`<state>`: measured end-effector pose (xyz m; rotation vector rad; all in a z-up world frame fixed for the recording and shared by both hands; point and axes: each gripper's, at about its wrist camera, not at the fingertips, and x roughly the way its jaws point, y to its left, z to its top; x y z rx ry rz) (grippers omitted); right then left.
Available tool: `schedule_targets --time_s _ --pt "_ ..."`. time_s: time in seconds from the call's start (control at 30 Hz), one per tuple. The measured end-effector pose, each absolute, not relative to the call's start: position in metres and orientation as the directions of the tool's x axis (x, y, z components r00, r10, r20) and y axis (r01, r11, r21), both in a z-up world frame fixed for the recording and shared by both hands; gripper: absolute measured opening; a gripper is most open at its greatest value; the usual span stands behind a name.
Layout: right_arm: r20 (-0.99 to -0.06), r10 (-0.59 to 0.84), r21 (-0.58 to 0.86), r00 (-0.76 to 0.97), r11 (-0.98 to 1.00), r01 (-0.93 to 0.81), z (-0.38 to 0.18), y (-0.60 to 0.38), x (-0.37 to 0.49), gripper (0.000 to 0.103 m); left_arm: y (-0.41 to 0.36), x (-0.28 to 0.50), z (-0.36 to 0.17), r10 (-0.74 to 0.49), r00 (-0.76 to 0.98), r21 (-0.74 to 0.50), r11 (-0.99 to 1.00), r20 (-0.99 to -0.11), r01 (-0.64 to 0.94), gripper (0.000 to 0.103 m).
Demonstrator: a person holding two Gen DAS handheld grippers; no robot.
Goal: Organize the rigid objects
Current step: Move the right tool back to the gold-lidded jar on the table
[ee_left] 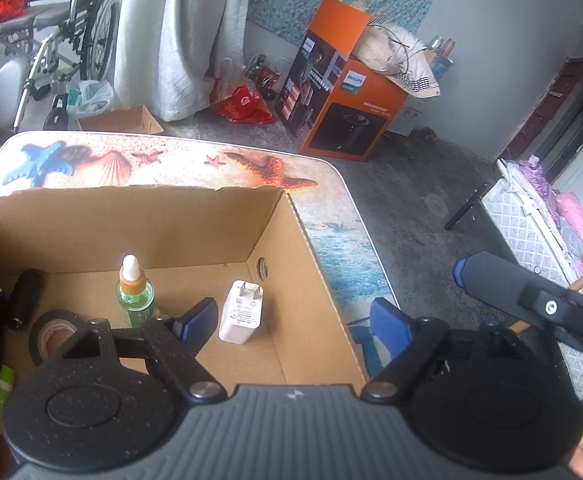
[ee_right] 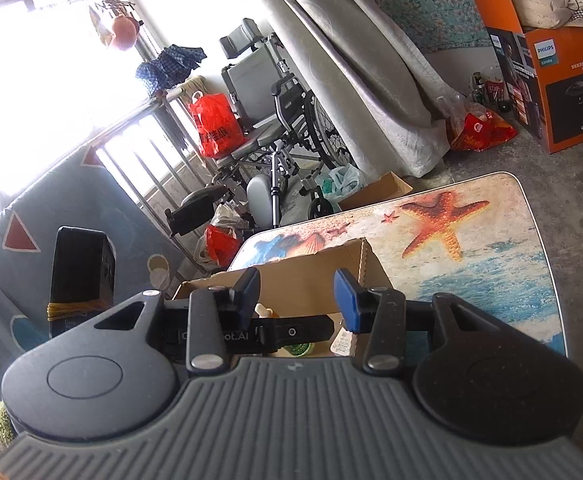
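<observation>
An open cardboard box (ee_left: 131,220) stands on the seashell-print table (ee_left: 331,220). Inside it are a green dropper bottle (ee_left: 135,296) standing upright, a white charger plug (ee_left: 241,312), a black tape roll (ee_left: 51,336), two black cylinders (ee_left: 23,300) and a green tube (ee_left: 3,396). My left gripper (ee_left: 291,320) hangs open and wide above the box's right half, with the charger below it and untouched. My right gripper (ee_right: 297,300) is open and empty, behind and above the box (ee_right: 311,268); one of its fingers (ee_left: 491,276) shows at the right edge of the left wrist view.
The table's rounded right edge (ee_right: 539,240) drops to a grey floor. A wheelchair (ee_right: 275,120), an orange Philips carton (ee_left: 343,112) and a small cardboard box (ee_left: 123,120) stand on the floor beyond. A bed with bedding (ee_left: 551,240) is at the right.
</observation>
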<state>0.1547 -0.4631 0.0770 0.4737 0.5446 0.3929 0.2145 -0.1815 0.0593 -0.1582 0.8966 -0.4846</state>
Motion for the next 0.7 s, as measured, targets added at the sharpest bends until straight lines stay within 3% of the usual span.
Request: schedule_targets --time_s 0.27,0.7 --pt "-0.290 0.493 0.572 0.820 0.776 -0.264 0.076 -0.453 0.044 0.046 -0.120 0.106 0.084 -0.505 0.620 -0.257 0.856 -0.600 0.449 0.100" --pt "-0.432 0.656 0.685 0.619 0.685 -0.248 -0.003 -0.344 0.020 0.047 -0.044 0.026 0.012 -0.371 0.641 -0.168 0.919 -0.672 0.356 0.100"
